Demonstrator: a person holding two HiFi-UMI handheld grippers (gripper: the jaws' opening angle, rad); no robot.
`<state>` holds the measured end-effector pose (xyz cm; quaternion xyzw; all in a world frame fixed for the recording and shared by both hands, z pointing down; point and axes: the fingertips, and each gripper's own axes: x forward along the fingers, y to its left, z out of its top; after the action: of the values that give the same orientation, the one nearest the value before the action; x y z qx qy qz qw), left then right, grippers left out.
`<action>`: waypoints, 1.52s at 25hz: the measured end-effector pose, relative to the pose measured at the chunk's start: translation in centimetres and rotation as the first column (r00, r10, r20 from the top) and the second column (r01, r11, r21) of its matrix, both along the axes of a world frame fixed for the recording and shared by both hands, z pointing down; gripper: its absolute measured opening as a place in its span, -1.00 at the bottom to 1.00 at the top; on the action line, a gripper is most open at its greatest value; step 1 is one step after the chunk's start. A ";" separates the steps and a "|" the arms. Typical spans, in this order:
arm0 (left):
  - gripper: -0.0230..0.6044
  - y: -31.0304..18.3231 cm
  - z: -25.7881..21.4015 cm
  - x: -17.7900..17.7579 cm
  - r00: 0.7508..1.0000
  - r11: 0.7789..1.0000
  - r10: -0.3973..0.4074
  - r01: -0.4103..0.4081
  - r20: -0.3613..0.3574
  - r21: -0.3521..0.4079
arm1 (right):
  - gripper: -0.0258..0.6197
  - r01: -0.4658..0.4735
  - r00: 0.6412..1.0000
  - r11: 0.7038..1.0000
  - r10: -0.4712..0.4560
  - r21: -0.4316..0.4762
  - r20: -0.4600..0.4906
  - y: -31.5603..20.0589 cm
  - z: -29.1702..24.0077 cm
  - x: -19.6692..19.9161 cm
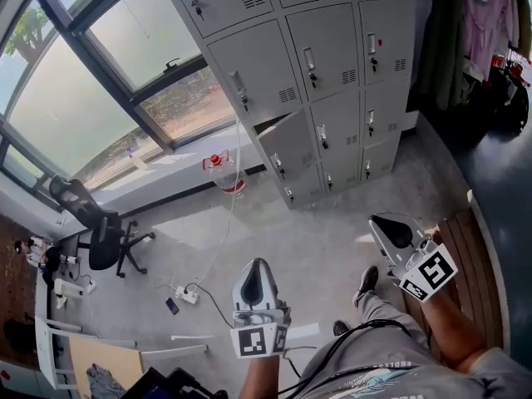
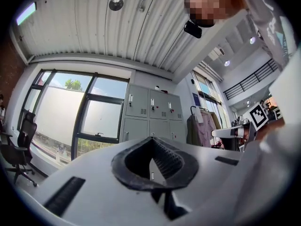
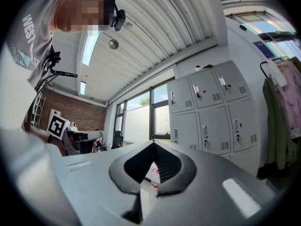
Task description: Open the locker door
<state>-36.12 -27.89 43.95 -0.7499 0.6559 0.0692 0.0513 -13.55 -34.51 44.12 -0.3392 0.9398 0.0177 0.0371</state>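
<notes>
The lockers (image 1: 324, 65) stand against the far wall beside the window, well apart from both tools, so nothing on them is within reach yet. Each door carries a small upright handle (image 1: 309, 59) with what looks like a key (image 1: 312, 80) hanging just under it. A badly aimed approach could catch the key rather than the handle, or slip off so slim a grip. One lower door on the left column seems to sit slightly ajar, though this is hard to tell. Which door is meant is unclear, so the wrong one may get pulled. The left tool (image 1: 257, 266) and the right tool (image 1: 381, 223) are both closed with nothing between their jaws. They point out over the floor (image 1: 332, 223), and either would have to open before meeting a handle or it will only bump the metal. On the way across, a white cord (image 1: 235, 173), a power strip (image 1: 186, 293) and a red-capped jug (image 1: 223, 173) lie near the path and could snag a foot.
</notes>
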 end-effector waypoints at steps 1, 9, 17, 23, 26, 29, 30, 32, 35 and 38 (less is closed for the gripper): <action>-0.91 0.8 -0.3 0.1 1.000 1.000 0.009 -0.009 -0.003 0.005 | -0.94 -0.004 1.000 1.000 0.004 0.004 -0.001 1.0 -0.4 0.3; -0.91 5.5 -1.5 2.2 0.997 0.997 0.058 -0.060 0.044 0.039 | -0.94 -0.049 0.999 0.997 0.049 0.055 -0.005 6.6 -2.9 4.7; -0.91 8.1 -1.6 4.3 0.998 0.998 0.051 -0.052 0.036 0.030 | -0.94 -0.023 1.000 0.999 0.022 0.044 0.017 8.1 -3.1 7.7; -0.91 12.4 -0.1 8.1 0.999 0.999 0.039 -0.039 0.027 -0.024 | -0.94 -0.014 1.000 0.999 0.014 0.036 0.007 12.9 -2.9 11.5; -0.91 15.4 0.5 11.0 0.999 0.999 0.038 -0.037 0.025 -0.037 | -0.94 -0.020 1.000 0.999 0.020 0.030 -0.006 16.2 -2.8 14.3; -0.91 18.9 0.5 14.3 0.999 0.998 0.046 -0.045 0.026 -0.035 | -0.94 -0.019 1.000 0.999 0.019 0.033 -0.011 20.1 -2.7 17.1; -0.91 20.2 0.5 15.3 0.999 0.998 0.049 -0.048 0.025 -0.035 | -0.94 -0.016 1.000 0.999 0.016 0.032 -0.013 21.6 -2.6 17.8; -0.91 22.7 0.3 17.2 0.998 0.998 0.055 -0.054 0.020 -0.036 | -0.94 -0.010 1.000 1.000 0.011 0.026 -0.017 24.4 -2.5 19.1; -0.91 25.8 -0.5 19.2 0.998 0.998 0.059 -0.058 0.015 -0.034 | -0.94 0.003 1.000 1.000 -0.003 0.022 -0.017 27.7 -2.6 20.1; -0.91 28.4 -1.1 20.1 0.997 0.997 0.069 -0.068 0.020 -0.024 | -0.94 0.023 1.000 0.999 -0.023 0.026 -0.018 30.5 -2.8 20.1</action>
<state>-15.98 0.51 42.87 -0.7732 0.6300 0.0556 0.0470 6.51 -4.04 41.36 -0.3276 0.9437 0.0324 0.0332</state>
